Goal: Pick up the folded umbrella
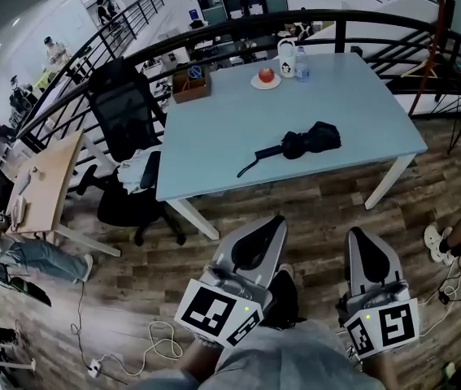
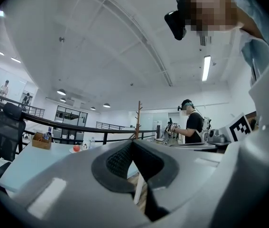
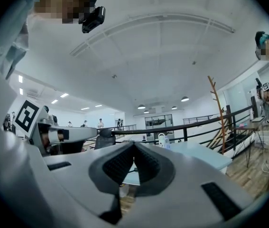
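L jaws: left gripper (image 2: pixel 132 146) is clenched, pads tip to tip, nothing btwn them.
R jaws: right gripper (image 3: pixel 134 145) is the same, closed on air and empty.
Aim: both point level toward the table (image 1: pixel 230 128), held low in front of the person, well short of its near edge.
Umbrella: folded umbrella (image 1: pixel 307 143), black, lies flat on the pale blue top toward the front-right, on its own. Thin end trails toward the near edge.
Neighbours: apple (image 1: pixel 267 75) on a plate, mug (image 1: pixel 286 58), bottle (image 1: pixel 301 63) and box (image 1: pixel 191 84) sit at the far side, well apart from it.
Handling (my guess): light. Loose soft cloth round a stiff core, prob. a bit slippery, squashes under pads. Not fragile.
Where to grab: I'd go across the thick bunched middle, so the pads bite thru the cloth to the shaft. The thin tail looks too slim; can't tell if it's strap or handle.
First: jaws need to open and close the gap to the table.
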Demonstrator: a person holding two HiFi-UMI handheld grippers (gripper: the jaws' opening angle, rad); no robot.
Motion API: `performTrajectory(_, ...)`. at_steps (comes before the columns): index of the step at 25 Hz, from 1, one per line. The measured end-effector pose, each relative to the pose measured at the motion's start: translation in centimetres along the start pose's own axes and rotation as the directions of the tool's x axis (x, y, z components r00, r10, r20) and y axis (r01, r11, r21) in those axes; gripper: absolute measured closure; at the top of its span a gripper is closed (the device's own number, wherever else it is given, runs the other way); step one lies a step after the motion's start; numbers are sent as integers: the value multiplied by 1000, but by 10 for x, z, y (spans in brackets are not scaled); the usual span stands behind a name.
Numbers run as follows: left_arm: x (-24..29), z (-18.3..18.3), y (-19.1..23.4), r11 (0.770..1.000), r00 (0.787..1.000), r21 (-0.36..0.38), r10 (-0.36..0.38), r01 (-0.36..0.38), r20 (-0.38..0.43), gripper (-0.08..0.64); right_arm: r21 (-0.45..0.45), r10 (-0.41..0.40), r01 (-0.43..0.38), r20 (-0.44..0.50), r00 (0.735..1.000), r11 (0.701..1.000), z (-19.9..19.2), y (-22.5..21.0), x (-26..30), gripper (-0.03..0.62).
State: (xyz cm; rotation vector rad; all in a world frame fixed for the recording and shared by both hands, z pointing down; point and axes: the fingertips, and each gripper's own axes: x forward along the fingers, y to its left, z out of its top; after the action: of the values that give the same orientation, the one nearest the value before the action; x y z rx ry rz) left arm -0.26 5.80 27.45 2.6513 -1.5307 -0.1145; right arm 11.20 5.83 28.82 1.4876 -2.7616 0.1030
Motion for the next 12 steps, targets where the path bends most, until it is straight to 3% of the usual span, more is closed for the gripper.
performTrajectory(12, 58, -9, 9, 997, 997, -10, -81, 81, -3, 555, -22, -63, 63, -19, 998, 998, -2, -39, 25, 594)
